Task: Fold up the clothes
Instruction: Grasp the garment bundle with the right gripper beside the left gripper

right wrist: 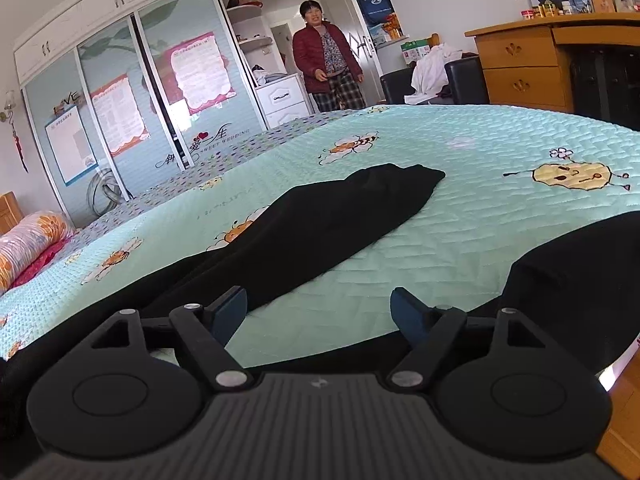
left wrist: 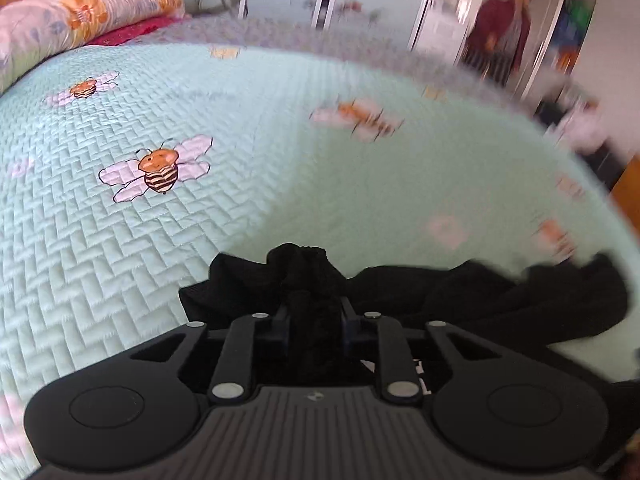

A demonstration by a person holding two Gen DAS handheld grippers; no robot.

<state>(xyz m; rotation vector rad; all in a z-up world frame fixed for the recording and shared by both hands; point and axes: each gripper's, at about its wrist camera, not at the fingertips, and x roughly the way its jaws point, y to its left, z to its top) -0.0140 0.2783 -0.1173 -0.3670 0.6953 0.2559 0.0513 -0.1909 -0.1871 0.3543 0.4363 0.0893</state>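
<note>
Mirrored wardrobe (right wrist: pixel 132 92), wooden desk (right wrist: pixel 532 68), perhaps.

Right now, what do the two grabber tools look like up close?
Both match. The left gripper and right gripper each have a ribbed dark grey body with a tiny logo, two round black discs, black link bars with silver rivets, and dark blue finger pads. No cables or sleeves show.

Left gripper (left wrist: pixel 315 312) clamped, right gripper (right wrist: pixel 320 312) agape
</note>
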